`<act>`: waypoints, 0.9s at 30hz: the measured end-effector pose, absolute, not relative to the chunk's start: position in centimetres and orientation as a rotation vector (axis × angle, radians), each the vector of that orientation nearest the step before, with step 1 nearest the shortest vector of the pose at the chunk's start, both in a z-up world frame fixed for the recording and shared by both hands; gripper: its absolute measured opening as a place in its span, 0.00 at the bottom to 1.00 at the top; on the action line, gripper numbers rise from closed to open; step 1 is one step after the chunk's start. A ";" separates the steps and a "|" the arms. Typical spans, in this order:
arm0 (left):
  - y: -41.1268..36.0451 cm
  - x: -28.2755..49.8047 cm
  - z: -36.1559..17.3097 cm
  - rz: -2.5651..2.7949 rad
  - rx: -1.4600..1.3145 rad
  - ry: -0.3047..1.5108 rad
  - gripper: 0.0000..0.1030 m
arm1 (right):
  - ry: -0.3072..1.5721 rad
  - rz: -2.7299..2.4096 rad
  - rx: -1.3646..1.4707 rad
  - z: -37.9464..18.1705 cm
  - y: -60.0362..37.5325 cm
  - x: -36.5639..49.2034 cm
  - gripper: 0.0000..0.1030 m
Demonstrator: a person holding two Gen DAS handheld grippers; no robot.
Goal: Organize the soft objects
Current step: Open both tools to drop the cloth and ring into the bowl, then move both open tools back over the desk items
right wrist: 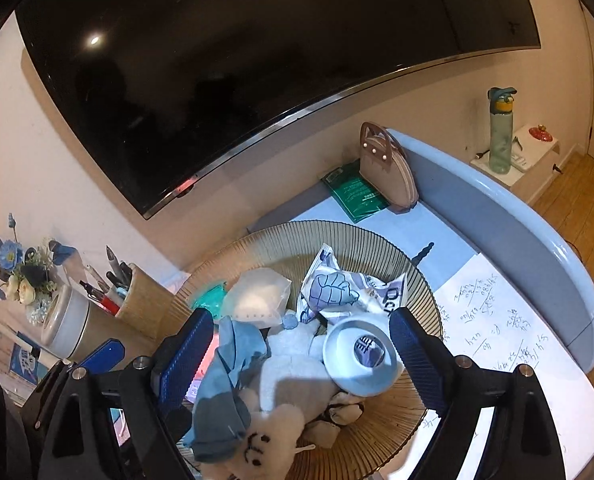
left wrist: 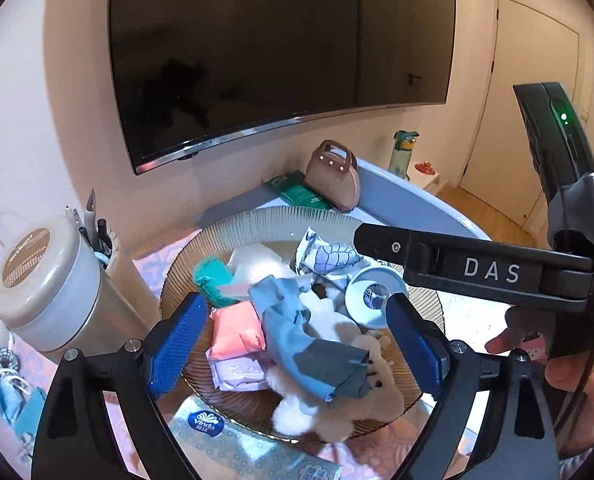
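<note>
Both tongs, left (left wrist: pixel 297 346) and right (right wrist: pixel 299 362), are shown spread and empty above the ribbed glass bowl (right wrist: pixel 381 240). The blue cloth (left wrist: pixel 297 332) between them should be pinched at a raised fold.

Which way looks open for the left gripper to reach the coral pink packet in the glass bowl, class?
Probably yes, from above. The left gripper stands open over the bowl, and the pink packet lies bare near its left finger. Only the blue cloth overlaps the packet's right edge.
</note>
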State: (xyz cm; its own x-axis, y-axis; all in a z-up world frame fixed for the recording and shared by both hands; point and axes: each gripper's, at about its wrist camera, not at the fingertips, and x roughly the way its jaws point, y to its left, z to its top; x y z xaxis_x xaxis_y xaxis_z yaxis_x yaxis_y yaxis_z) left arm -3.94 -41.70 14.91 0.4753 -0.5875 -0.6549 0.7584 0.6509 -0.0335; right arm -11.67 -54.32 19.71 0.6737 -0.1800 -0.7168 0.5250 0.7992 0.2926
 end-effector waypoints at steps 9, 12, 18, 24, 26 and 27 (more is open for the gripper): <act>-40.6 -4.5 14.6 -0.818 0.301 0.684 0.88 | 0.741 -0.404 0.518 19.8 -52.5 -11.9 0.86; -39.7 -4.7 14.6 -0.819 0.296 0.687 0.88 | 0.750 -0.396 0.518 19.7 -51.4 -12.0 0.86; -36.9 -5.1 14.6 -0.807 0.293 0.689 0.88 | 0.765 -0.374 0.509 19.7 -48.3 -12.3 0.86; -33.4 -4.8 14.3 -0.784 0.288 0.706 0.88 | 0.779 -0.351 0.487 19.6 -44.7 -12.3 0.86; -32.1 -4.4 14.2 -0.770 0.287 0.711 0.88 | 0.779 -0.341 0.482 19.7 -43.4 -12.3 0.86; -31.4 -4.3 14.2 -0.761 0.286 0.713 0.88 | 0.778 -0.336 0.480 19.7 -42.9 -12.3 0.86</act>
